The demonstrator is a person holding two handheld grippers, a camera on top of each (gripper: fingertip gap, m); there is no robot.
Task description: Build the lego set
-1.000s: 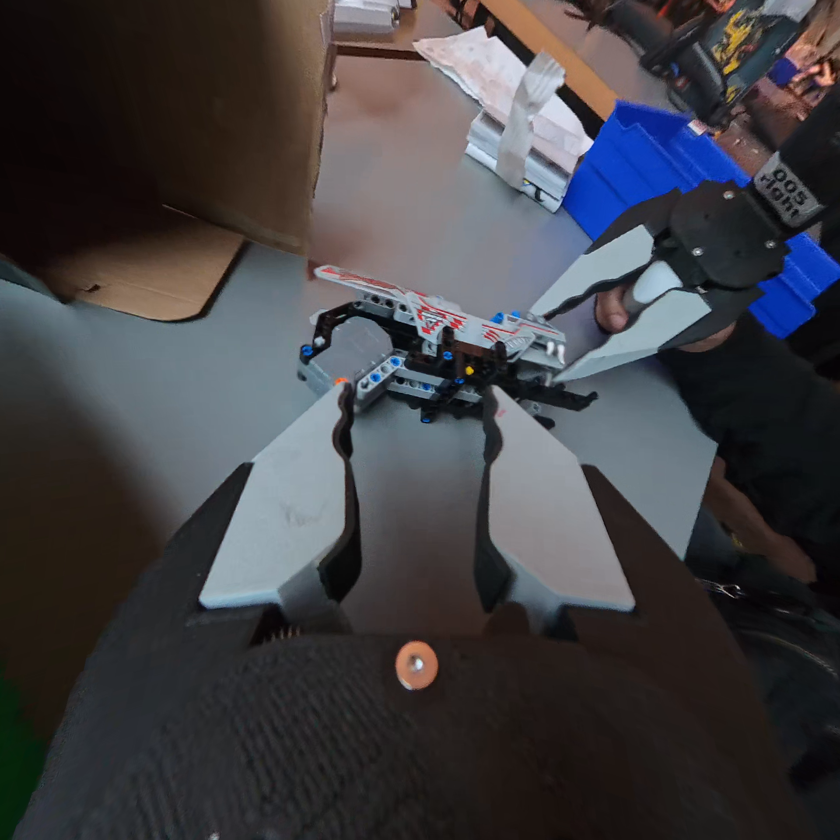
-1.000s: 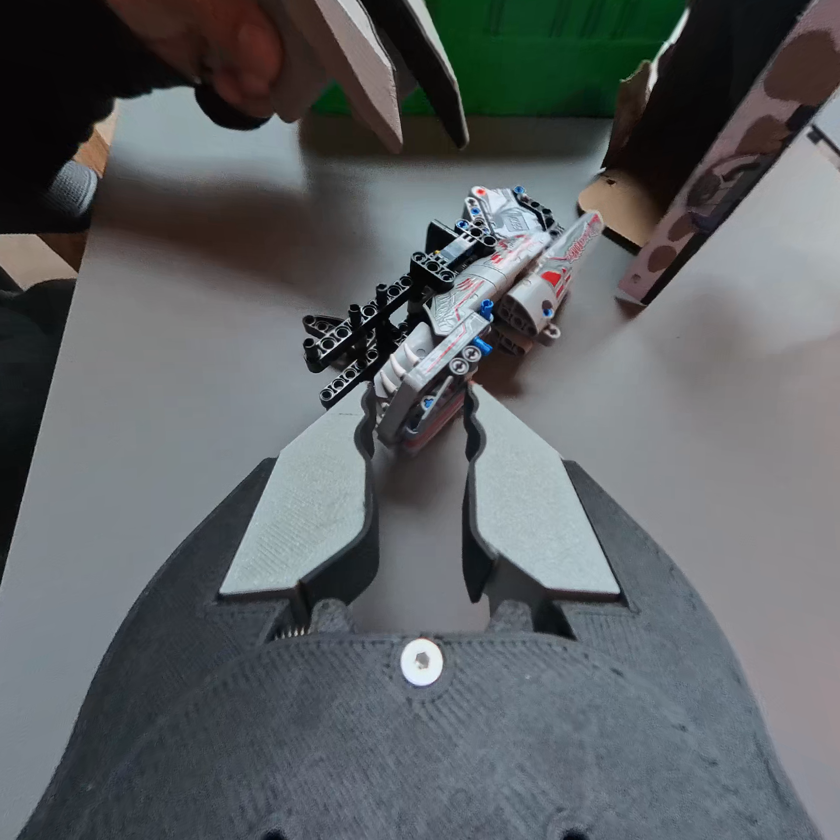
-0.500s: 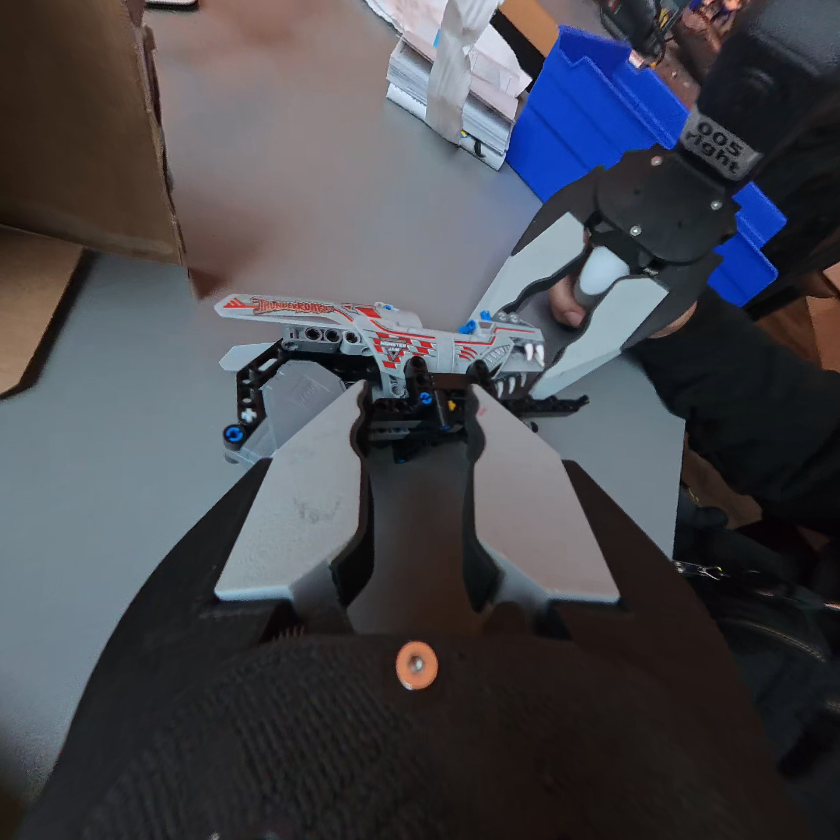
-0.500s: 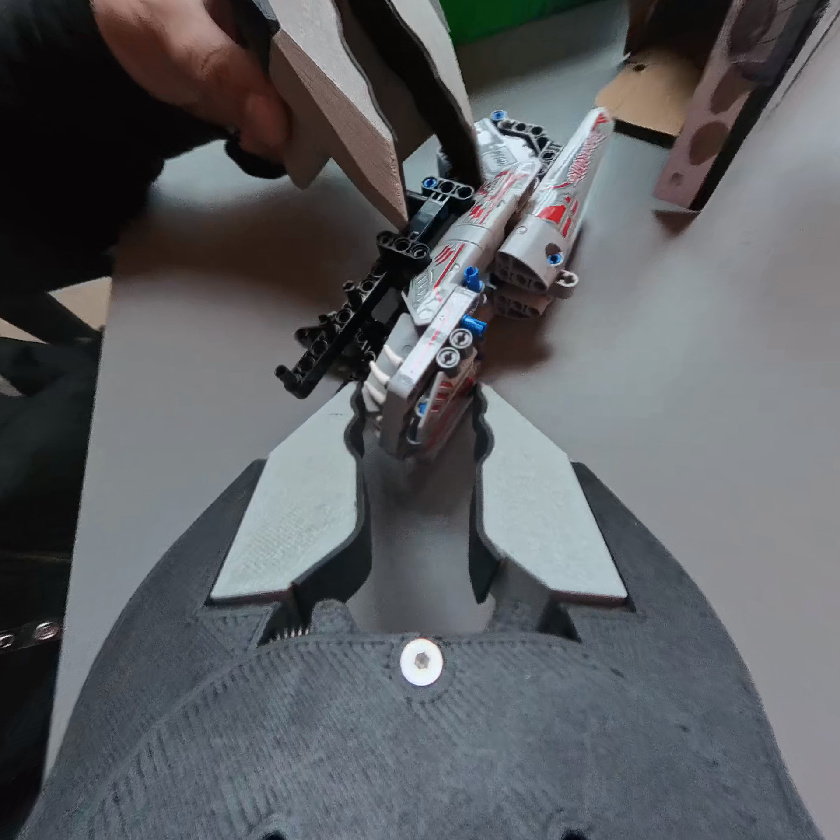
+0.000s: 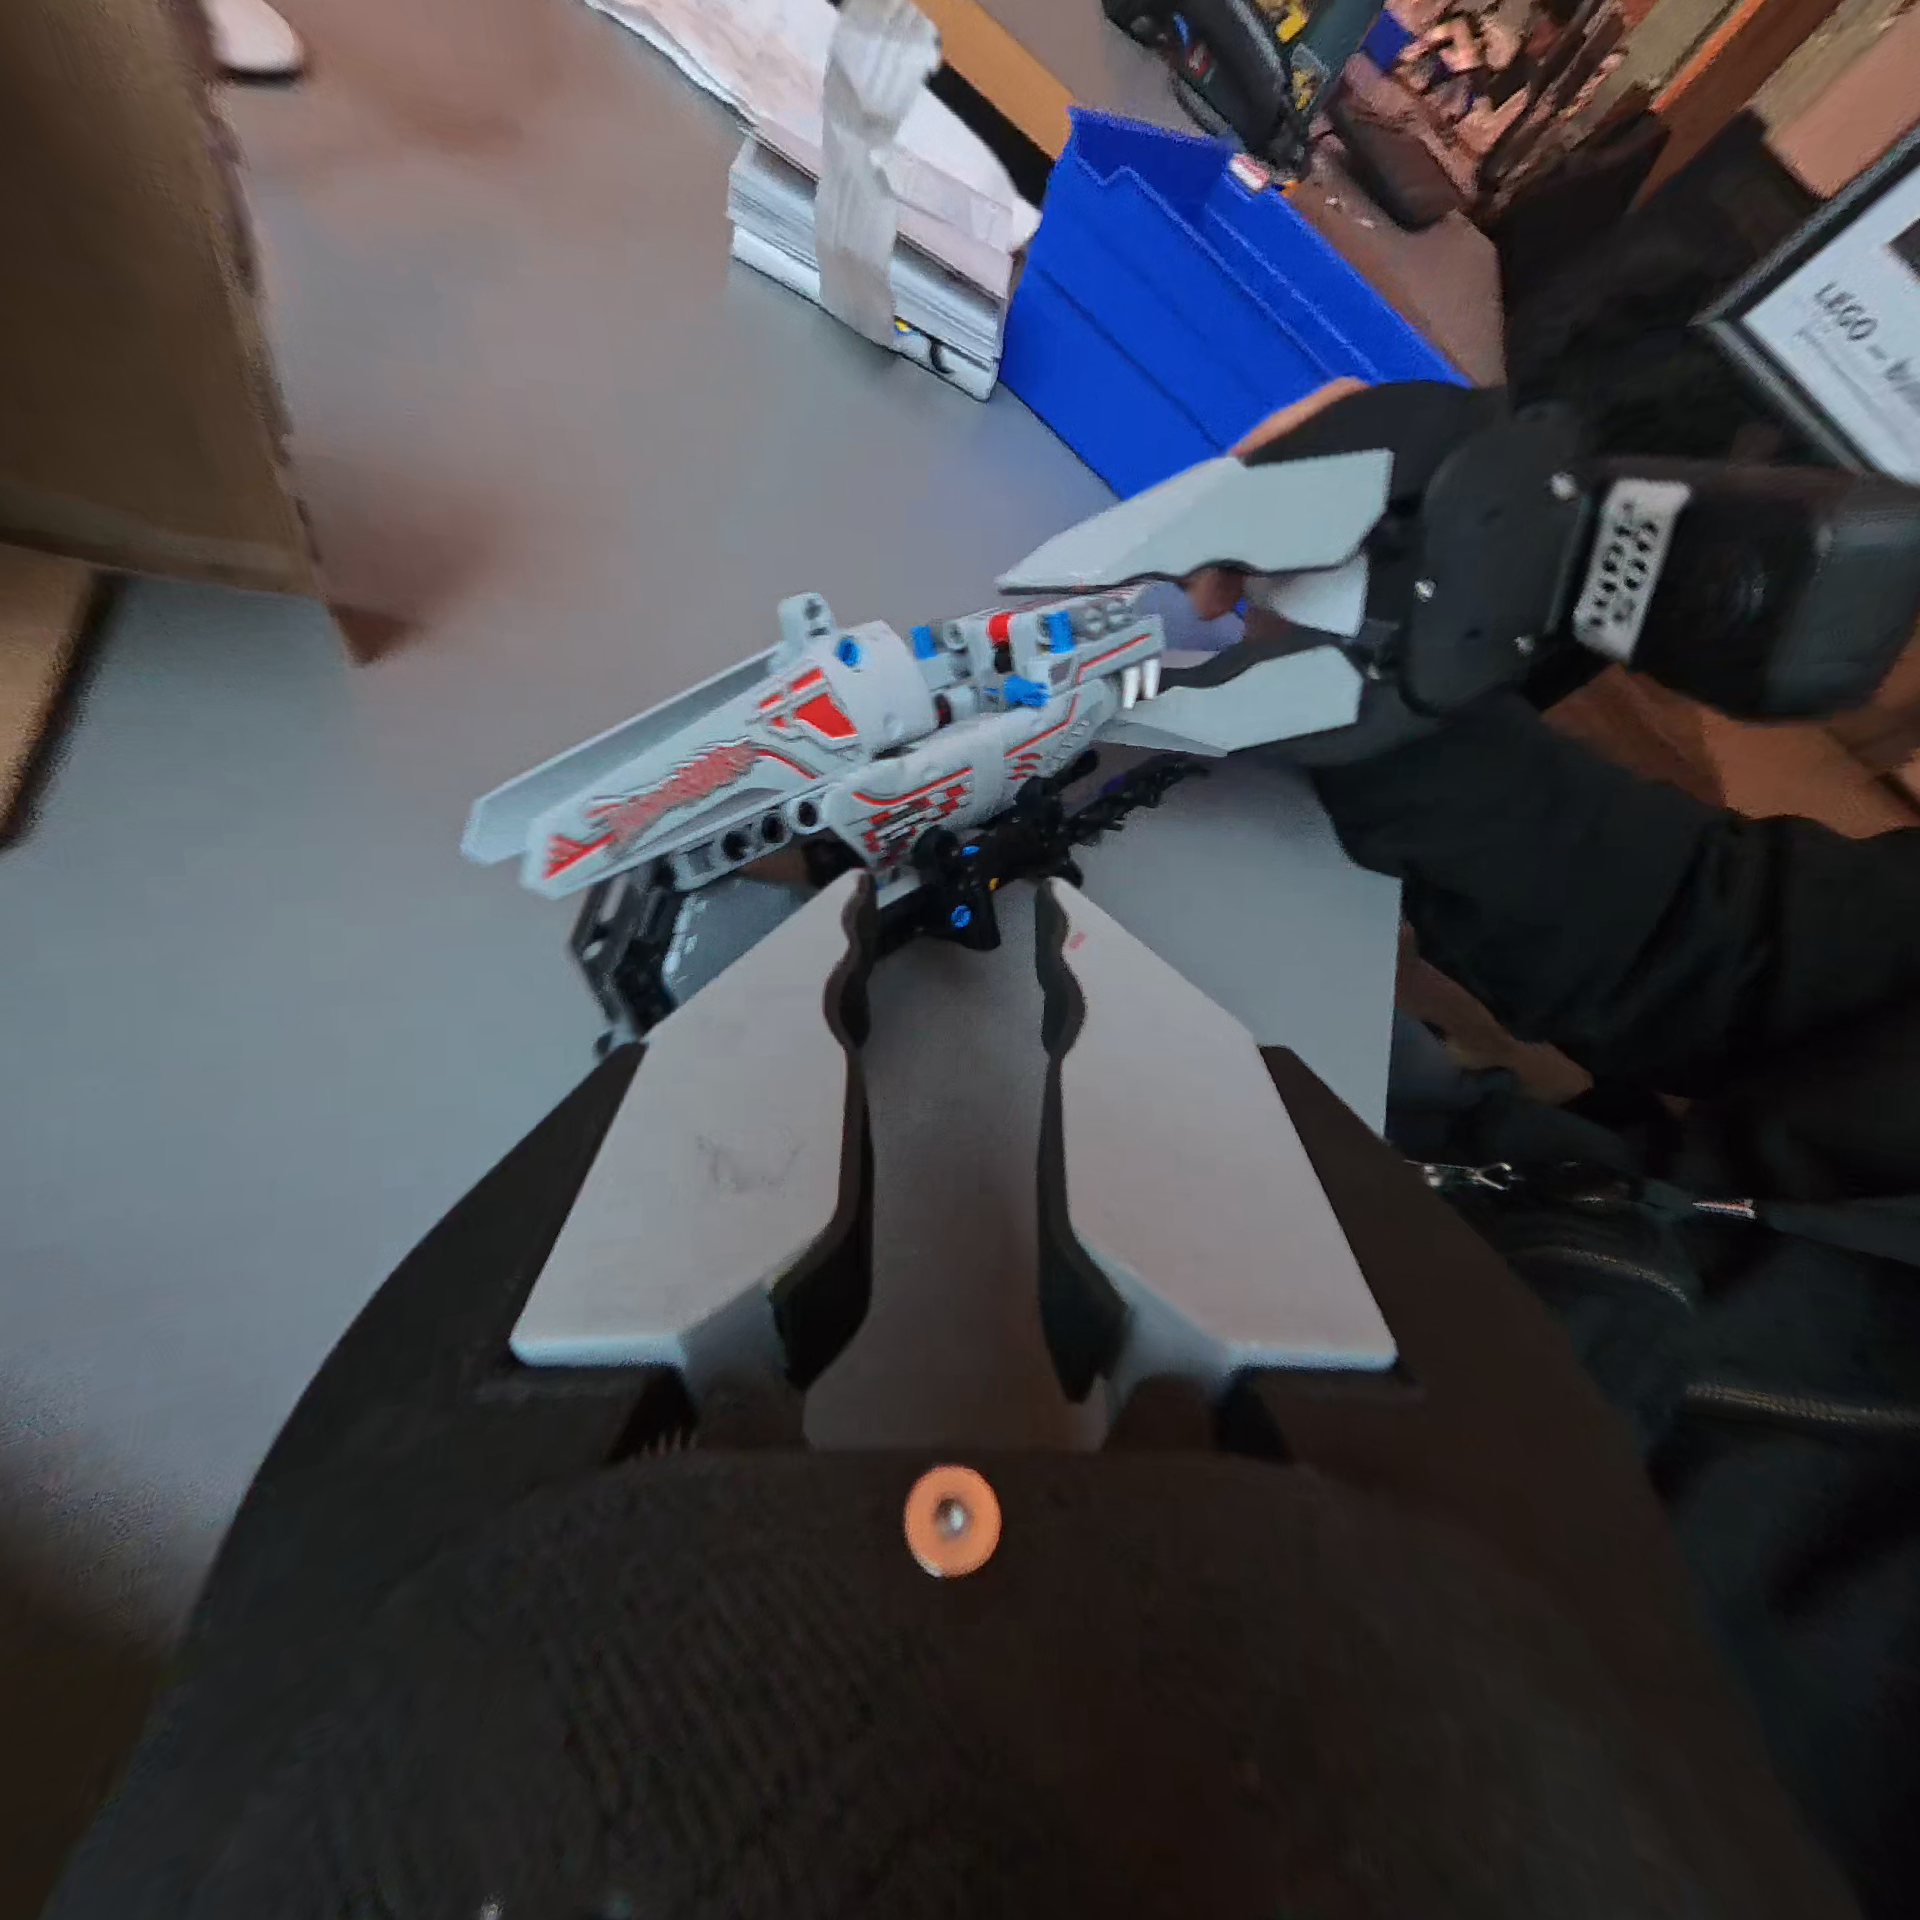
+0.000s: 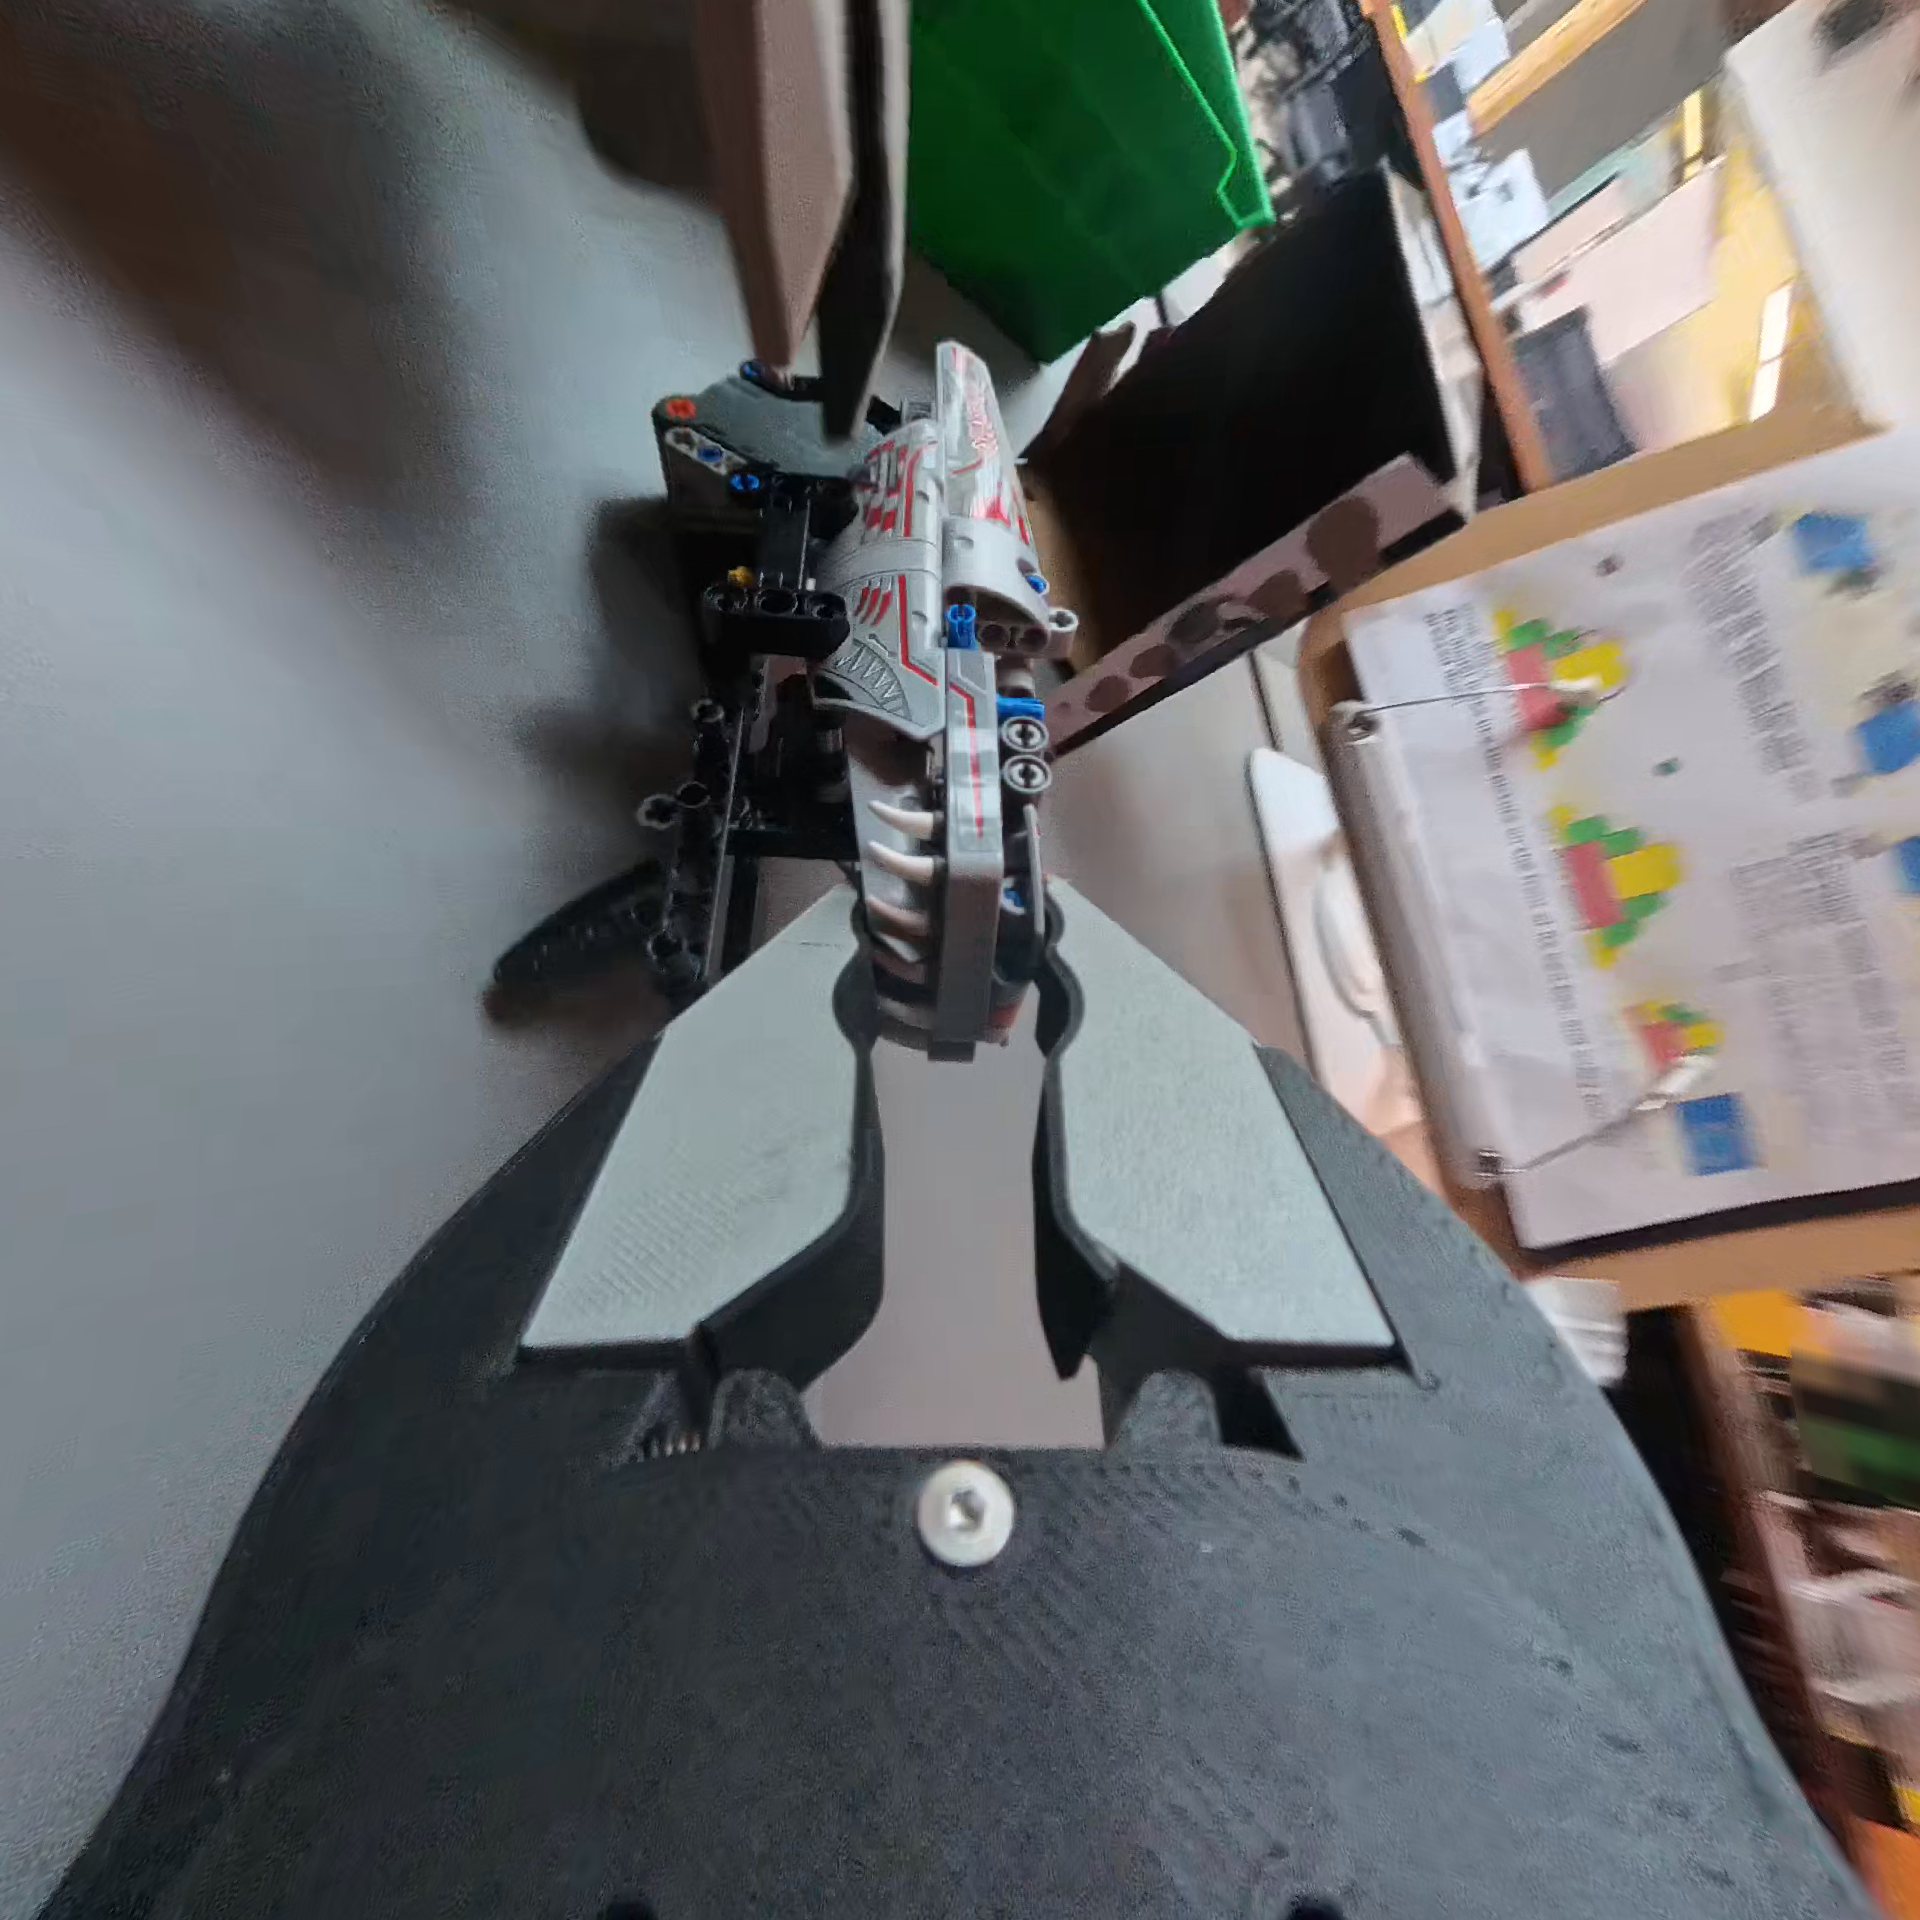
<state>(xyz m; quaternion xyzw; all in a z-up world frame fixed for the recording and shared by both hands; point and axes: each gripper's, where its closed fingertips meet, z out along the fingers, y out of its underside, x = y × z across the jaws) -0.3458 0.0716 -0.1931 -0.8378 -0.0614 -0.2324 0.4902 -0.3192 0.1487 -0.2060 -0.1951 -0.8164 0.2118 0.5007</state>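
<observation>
Right wrist view alone: right tongs (image 6: 951,940) gripping lego model (image 6: 935,623); left tongs (image 5: 951,914) likewise.

Desk (image 5: 312,935): plain grey, matte.
Blue bin (image 5: 1195,343): at the desk's far edge.
Cardboard box (image 5: 114,312): on the desk, left of the bin.
Wooden shelving (image 6: 1475,312): beside the desk.

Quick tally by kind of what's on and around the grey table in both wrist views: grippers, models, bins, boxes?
Two-finger grippers: 2, left gripper, right gripper
Grey, red and black lego model: 1
Plastic bins: 2, blue bin, green bin
Brown cardboard box: 1
Stack of white paper booklets: 1
Total: 7
</observation>
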